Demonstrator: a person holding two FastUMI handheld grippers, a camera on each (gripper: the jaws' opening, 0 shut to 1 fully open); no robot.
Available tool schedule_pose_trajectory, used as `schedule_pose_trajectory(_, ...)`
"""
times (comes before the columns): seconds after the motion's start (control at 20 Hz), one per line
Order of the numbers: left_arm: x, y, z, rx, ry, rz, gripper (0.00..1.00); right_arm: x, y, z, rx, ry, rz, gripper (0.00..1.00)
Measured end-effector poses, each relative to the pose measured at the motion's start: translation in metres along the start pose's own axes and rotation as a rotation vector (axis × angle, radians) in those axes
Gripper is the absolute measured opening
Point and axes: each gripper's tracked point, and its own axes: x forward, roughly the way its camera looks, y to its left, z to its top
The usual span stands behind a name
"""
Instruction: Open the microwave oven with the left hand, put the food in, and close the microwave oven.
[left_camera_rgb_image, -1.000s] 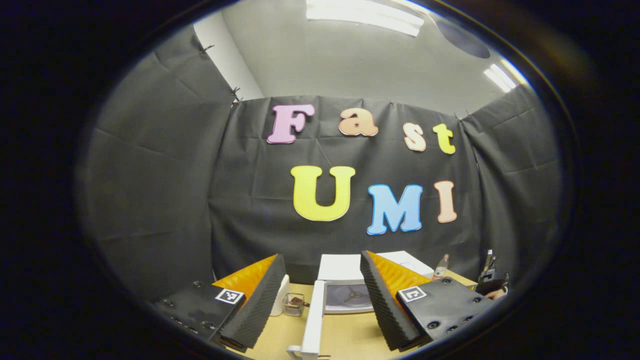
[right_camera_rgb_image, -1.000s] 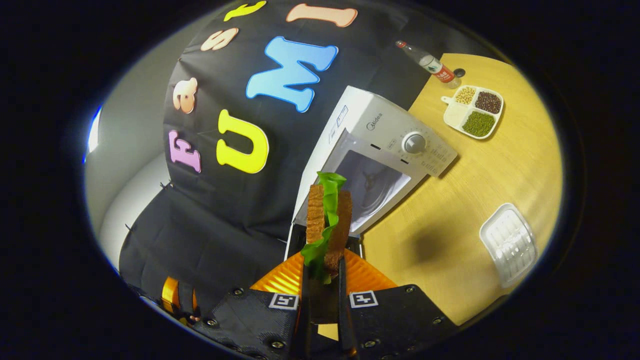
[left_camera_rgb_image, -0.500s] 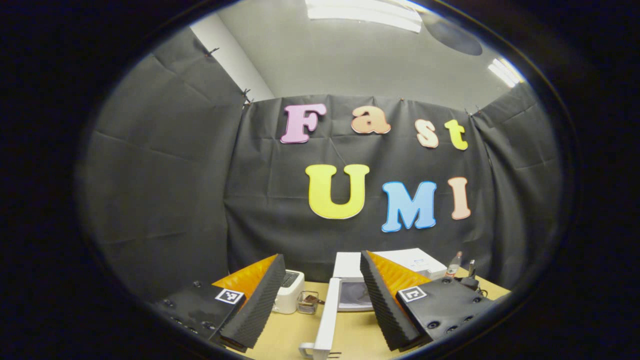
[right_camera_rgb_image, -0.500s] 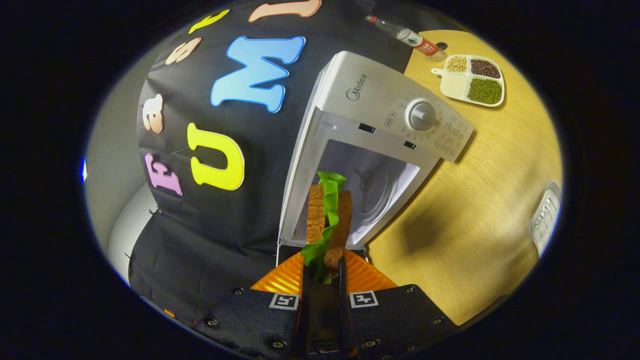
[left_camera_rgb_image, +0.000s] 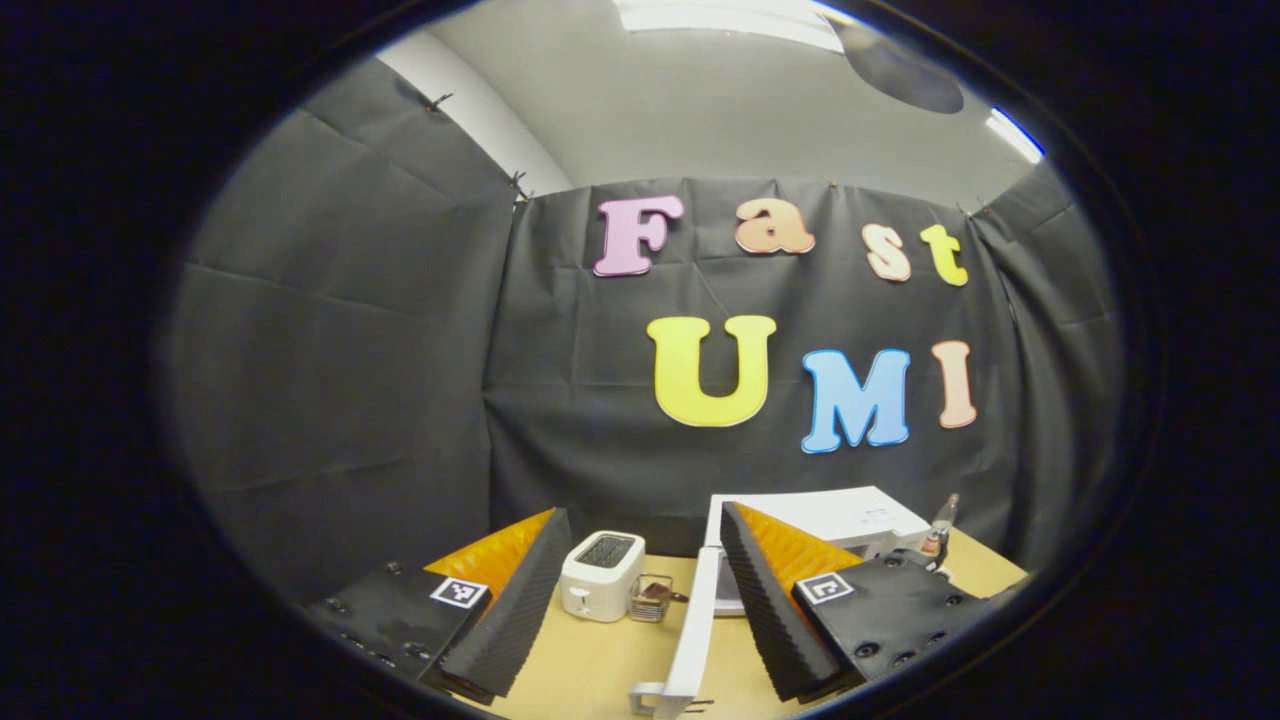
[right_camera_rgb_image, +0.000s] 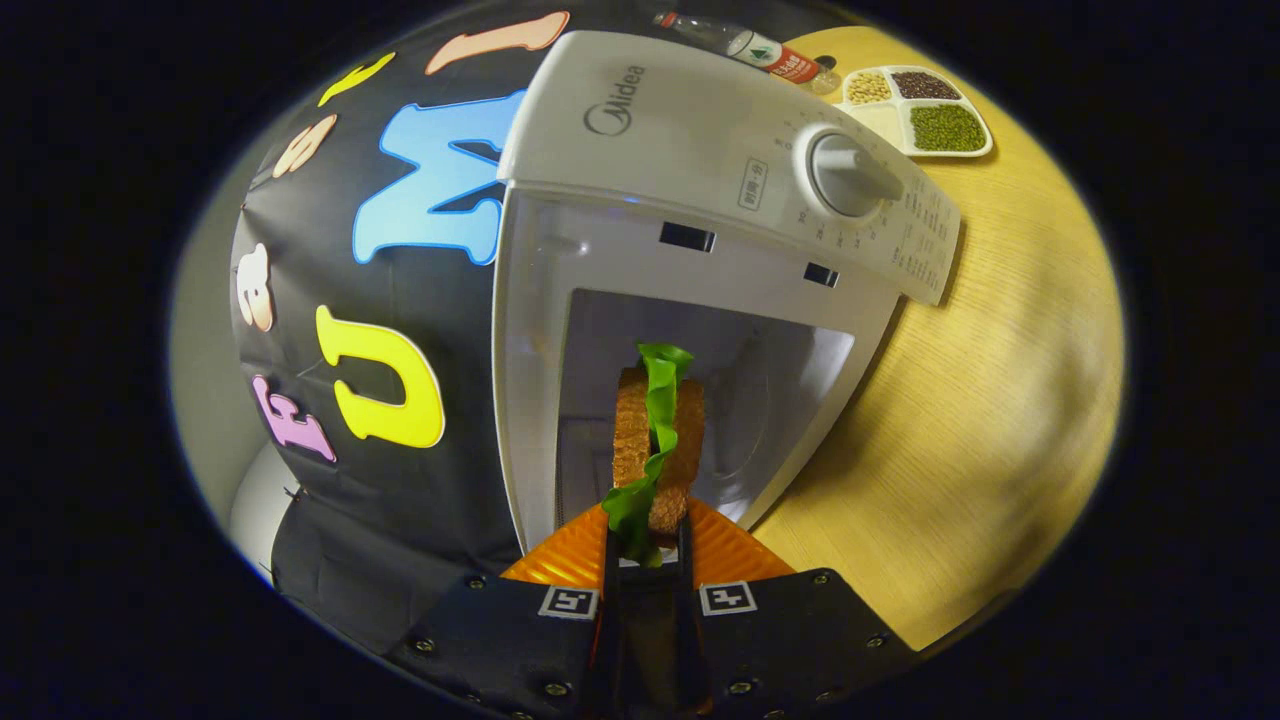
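The microwave oven (right_camera_rgb_image: 700, 170) is white with a pale grey dial, small dark slots on its front frame and a light grey cavity. The sandwich (right_camera_rgb_image: 655, 450) is two rough brown slices with bright green lettuce between them. The right tool (right_camera_rgb_image: 645, 545) has ribbed orange fingers on a black body with black-and-white square markers. The left tool (left_camera_rgb_image: 640, 580) shows black ridged pads backed in orange. The counter (right_camera_rgb_image: 990, 400) is yellow wood grain. Toward its far edge, a white divided dish (right_camera_rgb_image: 915, 95) holds green, dark red and beige grains. The toaster (left_camera_rgb_image: 600, 575) is white.

left gripper view far, level; right gripper view close, rolled — both facing microwave (right_camera_rgb_image: 700, 180).
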Motion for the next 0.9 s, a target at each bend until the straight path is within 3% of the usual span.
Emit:
schedule_pose_trajectory(0.4, 0.005, 0.023, -0.008, 0.002, 0.019, 0.061, 0.96, 0.048, -0.017, 0.004, 0.091, -0.085, -0.051, 0.22)
schedule_pose_trajectory(0.9, 0.030, 0.032, -0.026, 0.006, 0.057, 0.060, 0.96, 0.116, -0.034, -0.002, 0.206, -0.250, -0.153, 0.23)
